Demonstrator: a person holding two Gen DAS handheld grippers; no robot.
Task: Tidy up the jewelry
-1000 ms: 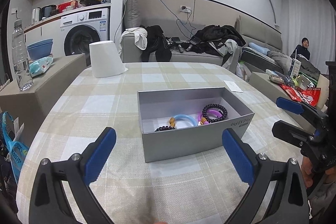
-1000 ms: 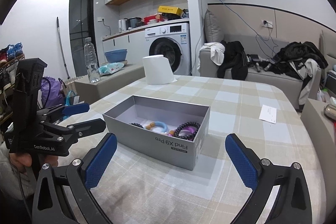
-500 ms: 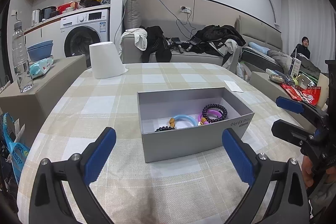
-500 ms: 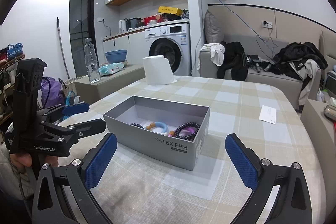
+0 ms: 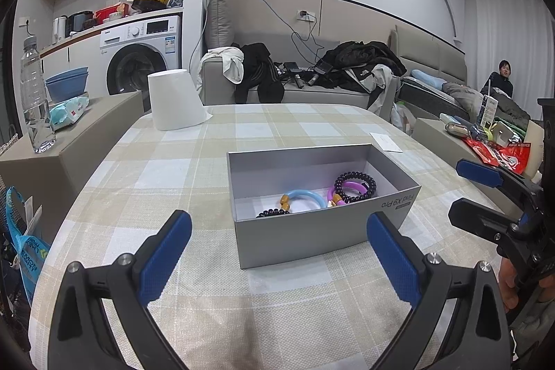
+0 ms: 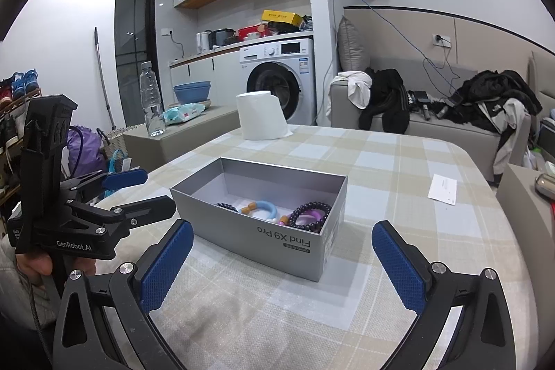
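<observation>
A grey open box point(image 5: 312, 236) point(image 6: 256, 241) sits mid-table. Inside lie a light blue ring with orange beads point(image 5: 305, 198) point(image 6: 265, 208), a purple ring under a dark bead bracelet point(image 5: 354, 187) point(image 6: 310, 214), and another dark bead bracelet point(image 5: 272, 213) point(image 6: 227, 206). My left gripper point(image 5: 277, 248) is open and empty, just in front of the box; it also shows in the right wrist view point(image 6: 138, 193). My right gripper point(image 6: 282, 260) is open and empty, near the box's labelled side; it also shows in the left wrist view point(image 5: 485, 193).
The table has a checked cloth point(image 5: 173, 169). A white paper roll point(image 5: 175, 104) stands at the far left corner. A paper slip point(image 5: 385, 141) lies at the far right. A side cabinet with a water bottle point(image 5: 34, 99) flanks the left.
Almost nothing: both grippers stay open and hover in place. The left wrist view has shifted very slightly; the box and jewelry have not moved.
</observation>
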